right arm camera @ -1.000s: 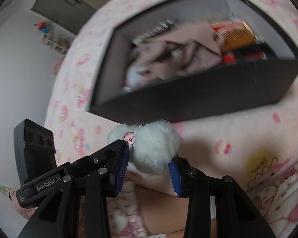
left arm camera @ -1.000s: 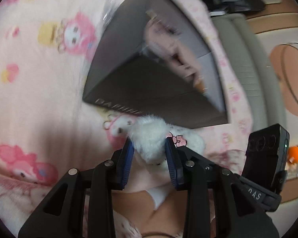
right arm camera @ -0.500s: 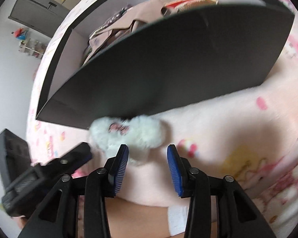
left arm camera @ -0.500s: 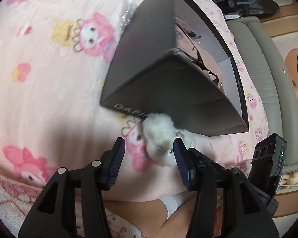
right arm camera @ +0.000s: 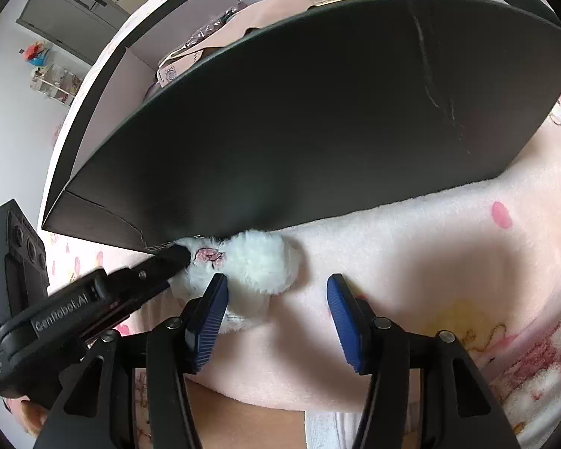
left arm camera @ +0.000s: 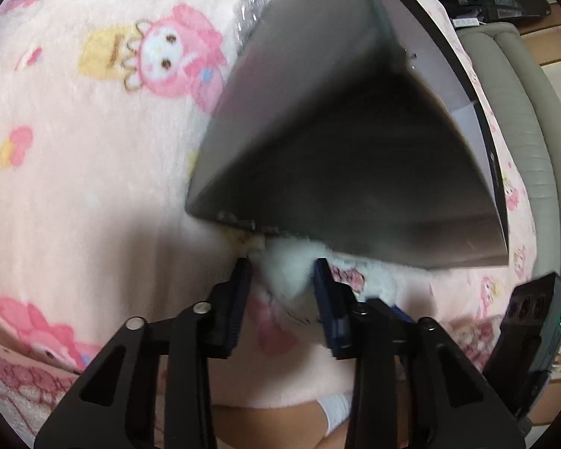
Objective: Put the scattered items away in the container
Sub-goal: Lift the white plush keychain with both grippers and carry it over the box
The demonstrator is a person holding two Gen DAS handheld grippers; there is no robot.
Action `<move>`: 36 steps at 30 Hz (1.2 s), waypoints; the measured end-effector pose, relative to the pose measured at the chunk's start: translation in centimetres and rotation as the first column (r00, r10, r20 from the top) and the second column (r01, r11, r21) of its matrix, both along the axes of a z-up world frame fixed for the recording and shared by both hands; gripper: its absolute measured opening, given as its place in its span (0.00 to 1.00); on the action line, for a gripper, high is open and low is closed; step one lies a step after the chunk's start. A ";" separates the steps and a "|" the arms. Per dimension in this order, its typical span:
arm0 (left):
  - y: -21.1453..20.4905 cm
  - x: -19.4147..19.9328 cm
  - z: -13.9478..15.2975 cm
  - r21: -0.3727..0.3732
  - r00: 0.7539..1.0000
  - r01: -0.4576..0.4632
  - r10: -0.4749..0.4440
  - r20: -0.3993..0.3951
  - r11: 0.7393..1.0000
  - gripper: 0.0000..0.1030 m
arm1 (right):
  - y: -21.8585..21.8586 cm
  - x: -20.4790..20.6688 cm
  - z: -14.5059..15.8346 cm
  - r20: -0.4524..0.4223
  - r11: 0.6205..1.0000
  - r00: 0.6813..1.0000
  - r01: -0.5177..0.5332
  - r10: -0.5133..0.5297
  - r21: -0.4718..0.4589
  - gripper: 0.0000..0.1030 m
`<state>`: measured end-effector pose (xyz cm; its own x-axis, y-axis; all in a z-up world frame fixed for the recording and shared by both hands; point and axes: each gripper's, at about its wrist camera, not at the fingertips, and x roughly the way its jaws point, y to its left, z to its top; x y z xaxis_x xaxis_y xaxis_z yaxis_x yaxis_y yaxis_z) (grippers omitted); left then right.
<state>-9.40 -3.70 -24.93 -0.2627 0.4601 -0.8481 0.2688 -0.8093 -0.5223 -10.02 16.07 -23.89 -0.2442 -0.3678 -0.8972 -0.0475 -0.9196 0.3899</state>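
1. Lying on the pink blanket (right arm camera: 411,247), the white plush toy (right arm camera: 250,269) sits pressed against the foot of the dark box (right arm camera: 299,112), just ahead of both grippers.
2. Its long axis appears to run along the box wall, embroidered pink patch facing up; which end is the head cannot be told.
3. The left gripper (left arm camera: 282,284) has its pads either side of one fluffy end, seemingly closing on it.
4. The right gripper (right arm camera: 276,308) is wide open and holds nothing; the toy lies off its left finger.
5. Risk: a shallow pinch of loose fur could slip during lifting, or the toy could snag on the box rim overhead.
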 end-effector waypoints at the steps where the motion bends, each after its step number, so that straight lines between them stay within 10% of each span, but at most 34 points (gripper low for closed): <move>1: -0.1 0.3 -0.1 0.023 1.000 0.008 -0.008 0.005 1.000 0.27 | -0.1 0.0 0.0 -0.003 1.000 1.000 -0.006 0.006 0.009 0.49; 10: -2.4 2.1 0.0 0.212 0.998 -0.042 0.049 -0.031 0.976 0.34 | 0.4 -0.6 -0.1 -0.018 1.000 1.000 0.004 -0.005 -0.025 0.49; 15: -1.6 1.8 -1.5 0.171 0.999 -0.043 0.037 0.038 0.984 0.45 | 0.0 -1.1 -0.7 -0.008 0.998 1.000 -0.018 0.017 -0.053 0.50; 24: -0.8 4.9 0.7 0.130 0.998 0.044 -0.038 -0.049 0.991 0.30 | -0.5 -0.8 -0.1 -0.020 0.987 0.994 -0.108 0.106 -0.120 0.36; 32: -1.0 8.1 7.1 0.184 0.981 0.046 -0.010 -0.192 0.982 0.26 | 1.6 -1.2 6.8 -0.167 0.975 0.979 -0.143 0.115 -0.172 0.27; 36: -0.8 1.8 11.3 0.145 0.959 0.050 -0.007 -0.285 0.988 0.26 | 1.4 -1.9 11.3 -0.268 0.974 0.955 -0.170 0.125 -0.150 0.27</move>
<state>-7.65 -4.54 -13.61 -0.4667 0.5863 -0.6621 0.0706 -0.7216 -0.6887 -11.88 17.49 -12.60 -0.3881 -0.5587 -0.7329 0.2054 -0.8277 0.5222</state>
